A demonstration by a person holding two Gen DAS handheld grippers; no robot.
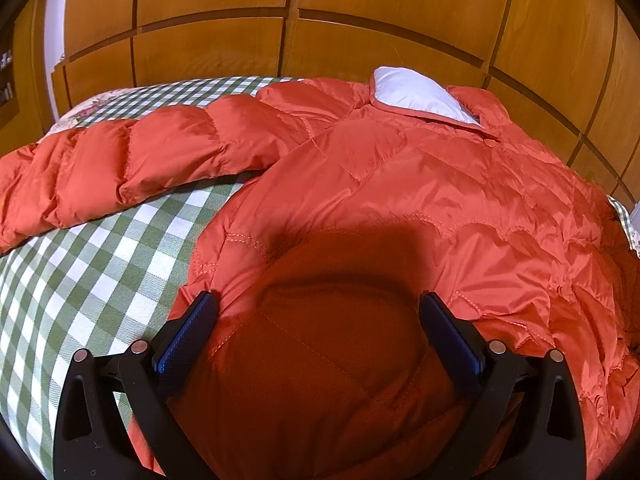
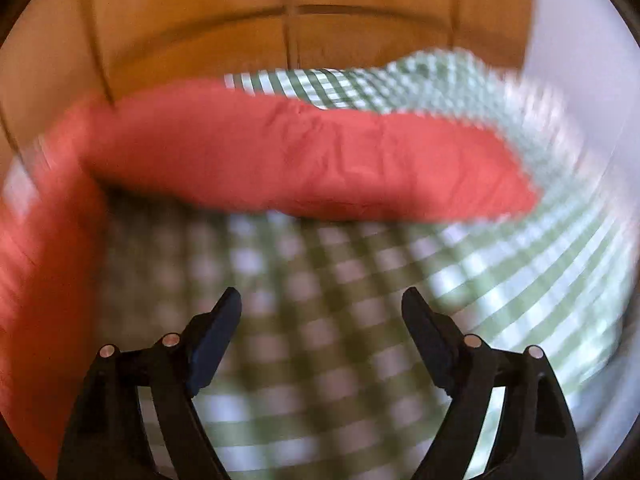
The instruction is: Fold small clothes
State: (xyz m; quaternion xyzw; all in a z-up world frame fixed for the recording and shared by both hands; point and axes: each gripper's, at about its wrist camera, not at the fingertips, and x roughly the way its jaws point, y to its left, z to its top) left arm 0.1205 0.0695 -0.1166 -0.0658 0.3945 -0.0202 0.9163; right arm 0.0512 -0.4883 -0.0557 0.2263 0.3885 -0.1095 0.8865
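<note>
An orange quilted jacket lies spread flat on a bed covered in green-and-white check, its front up and its white-lined collar at the far end against the wooden wardrobe doors; laid out like this, the body gives a flat base to fold the sleeves and hem onto. One sleeve stretches out to the left, clear of the body, so it looks not yet folded in. The left gripper sits over the near hem of the jacket, tilted down at it, its jaws standing wide with a puffed bulge of hem fabric rising between them; the blue pads run along the edges of that bulge, and whether they press it I cannot tell, so this reads more as pinning or readying a grip than a firm hold. In the right wrist view, heavily blurred, the right gripper has wide jaws with only checked bedcover between them, nothing held. The other sleeve lies across the bed beyond it, near but apart, likely the next thing to be taken and folded across the body.
</note>
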